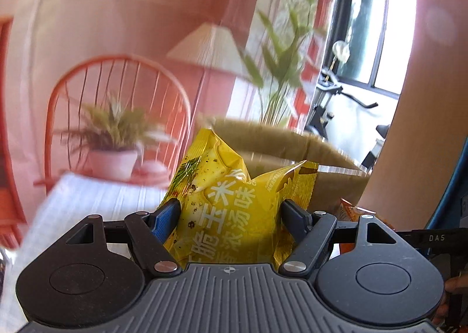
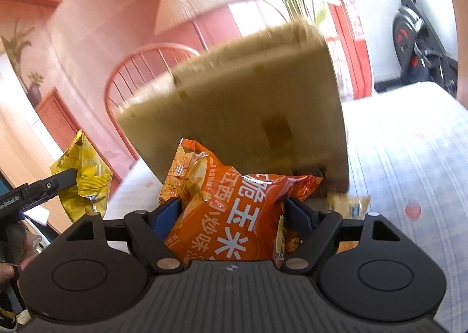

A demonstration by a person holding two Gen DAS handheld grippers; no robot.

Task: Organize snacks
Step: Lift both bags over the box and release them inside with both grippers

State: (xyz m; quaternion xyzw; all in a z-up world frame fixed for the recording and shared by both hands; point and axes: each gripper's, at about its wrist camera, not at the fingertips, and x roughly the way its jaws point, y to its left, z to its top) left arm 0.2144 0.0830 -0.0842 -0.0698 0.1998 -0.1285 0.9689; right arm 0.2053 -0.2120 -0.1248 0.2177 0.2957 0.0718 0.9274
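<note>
In the left wrist view my left gripper [image 1: 230, 204] is shut on a yellow snack bag [image 1: 222, 180], crumpled between the blue pads and held off the table. My right gripper [image 2: 231, 202] is shut on an orange snack bag [image 2: 234, 216], whose sides bulge against both pads. The right wrist view also catches the yellow bag [image 2: 87, 175] at the far left, pinched by the left gripper's finger [image 2: 63, 178]. A corner of the orange bag [image 1: 351, 213] peeks in at the right of the left wrist view.
An open brown cardboard box [image 2: 248, 116] stands just beyond both bags on the white checked tablecloth [image 2: 409, 157]. A small tan packet [image 2: 348, 204] lies by the box's near corner. An orange chair [image 1: 117, 93], potted plants and an exercise bike [image 2: 418, 28] are behind.
</note>
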